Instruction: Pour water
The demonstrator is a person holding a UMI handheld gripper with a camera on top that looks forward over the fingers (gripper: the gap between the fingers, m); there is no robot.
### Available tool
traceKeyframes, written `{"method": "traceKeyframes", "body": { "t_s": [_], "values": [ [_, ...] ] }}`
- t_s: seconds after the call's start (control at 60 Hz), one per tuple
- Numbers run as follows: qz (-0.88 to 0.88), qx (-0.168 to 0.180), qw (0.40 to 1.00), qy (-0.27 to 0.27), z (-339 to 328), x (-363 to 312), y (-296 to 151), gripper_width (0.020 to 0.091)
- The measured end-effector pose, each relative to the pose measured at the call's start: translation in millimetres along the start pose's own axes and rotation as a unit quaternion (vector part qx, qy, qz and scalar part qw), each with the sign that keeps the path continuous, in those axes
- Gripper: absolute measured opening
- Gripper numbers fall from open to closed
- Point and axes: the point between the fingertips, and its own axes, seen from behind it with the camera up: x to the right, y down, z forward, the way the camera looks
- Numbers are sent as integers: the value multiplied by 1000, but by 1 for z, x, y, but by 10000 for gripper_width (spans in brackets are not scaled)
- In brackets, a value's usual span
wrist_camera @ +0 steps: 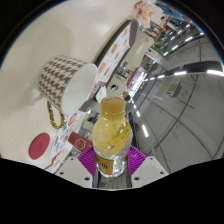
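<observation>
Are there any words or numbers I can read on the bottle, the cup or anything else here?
No text can be read anywhere here.
Bottle between the tool's fingers: no label or writing shows on it.
Cup: only a houndstooth pattern, no words.
Patterned cloth beyond the cup: coloured shapes, too blurred to tell if any are letters.

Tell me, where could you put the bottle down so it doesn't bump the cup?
The gripper is shut on the bottle, tipped toward the houndstooth cup. Bare table lies in front of the cup, beside the pink round thing. It is crowded between the cup's handle and the bottle, and behind the cup by the patterned boxes.
</observation>
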Motion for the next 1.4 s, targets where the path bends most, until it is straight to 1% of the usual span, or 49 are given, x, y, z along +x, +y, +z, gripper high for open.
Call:
{"method": "traceKeyframes", "body": {
  "t_s": [0.083, 0.217, 0.317, 0.383, 0.5, 0.55, 0.65, 0.717, 0.767, 0.9, 1.083, 1.1, 1.117, 1.15, 1.217, 1.267, 1.317, 1.4],
  "values": [
    [-4, 2, 1000, -16, 1, -10, -4, 376],
    [19, 10, 1000, -17, 1, -4, -6, 375],
    [124, 9, 991, -44, 0, 0, 4, 375],
    [234, 6, 970, -69, -5, 4, 12, 377],
    [449, 6, 887, -112, -13, 16, 32, 376],
    [530, 13, 837, -136, -18, 16, 36, 376],
    [652, 16, 735, -185, -24, 0, 36, 375],
    [708, 16, 670, -223, -28, -20, 28, 376],
    [737, 16, 632, -239, -27, -36, 25, 377],
    [777, 10, 564, -281, -26, -81, 13, 376],
    [793, -12, 528, -303, -22, -134, 4, 378],
    [792, -15, 525, -310, -24, -138, 9, 376],
    [793, -17, 523, -313, -24, -146, 4, 392],
    [802, -8, 518, -299, -22, -142, 5, 385],
    [800, -1, 522, -295, -23, -144, 4, 386],
    [804, 1, 519, -290, -24, -143, 5, 401],
    [806, 1, 516, -289, -24, -143, 5, 432],
    [804, -3, 514, -298, -26, -144, 5, 506]
  ]
}}
